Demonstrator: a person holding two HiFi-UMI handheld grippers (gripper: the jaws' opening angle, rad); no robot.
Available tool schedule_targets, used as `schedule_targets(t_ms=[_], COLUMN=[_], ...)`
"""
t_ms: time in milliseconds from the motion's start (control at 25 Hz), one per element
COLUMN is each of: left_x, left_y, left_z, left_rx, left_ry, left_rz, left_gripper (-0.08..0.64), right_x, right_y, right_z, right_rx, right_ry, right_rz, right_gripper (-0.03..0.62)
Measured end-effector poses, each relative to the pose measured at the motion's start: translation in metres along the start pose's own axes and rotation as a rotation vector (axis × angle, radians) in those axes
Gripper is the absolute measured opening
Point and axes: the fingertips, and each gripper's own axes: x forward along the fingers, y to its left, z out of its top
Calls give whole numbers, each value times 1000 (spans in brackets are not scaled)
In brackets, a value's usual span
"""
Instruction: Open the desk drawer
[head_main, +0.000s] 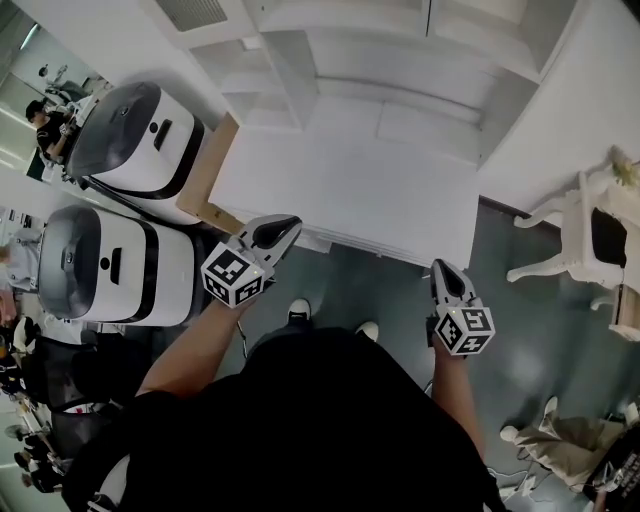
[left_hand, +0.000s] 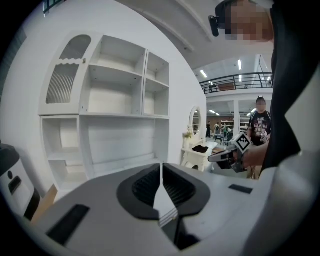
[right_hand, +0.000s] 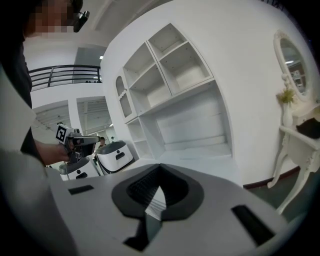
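Observation:
A white desk with a shelf hutch stands in front of me in the head view. Only a thin strip of its front edge shows, and I cannot make out a drawer front there. My left gripper hovers at the desk's front left corner with its jaws shut and empty. My right gripper hangs just off the front edge further right, also shut and empty. The left gripper view shows shut jaws facing the hutch. The right gripper view shows the same: shut jaws and the hutch.
Two white machines with dark domed lids stand left of the desk, with a cardboard sheet leaning between. A white ornate vanity table stands at the right. My shoes are on grey floor before the desk. People stand at the far left.

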Motion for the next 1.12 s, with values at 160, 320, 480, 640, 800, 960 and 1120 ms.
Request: schedule_targets(t_ms=[160, 320, 480, 640, 800, 960, 1120], left_x=[23, 44, 55, 58, 57, 58, 57], left_y=[19, 19, 35, 62, 83, 101, 111], left_z=[15, 18, 23, 30, 20, 7, 2], left_rx=[-15, 5, -2, -32, -33, -83, -100], left_ry=[-41, -59, -82, -114, -105, -97, -99], left_rz=[-22, -106, -151, -163, -169, -164, -163], left_gripper=[23, 23, 23, 23, 23, 23, 23], right_x=[8, 13, 20, 34, 51, 69, 79], right_y=[0, 2, 4, 2, -4, -13, -18], right_z=[-9, -12, -16, -26, -38, -54, -74], right_rx=[12, 2, 18, 34, 37, 48, 51], right_ry=[22, 28, 18, 45, 65, 99, 157], right_rz=[-22, -67, -121, -164, -207, -241, -265], right_gripper=[2, 2, 2, 2, 2, 2, 2])
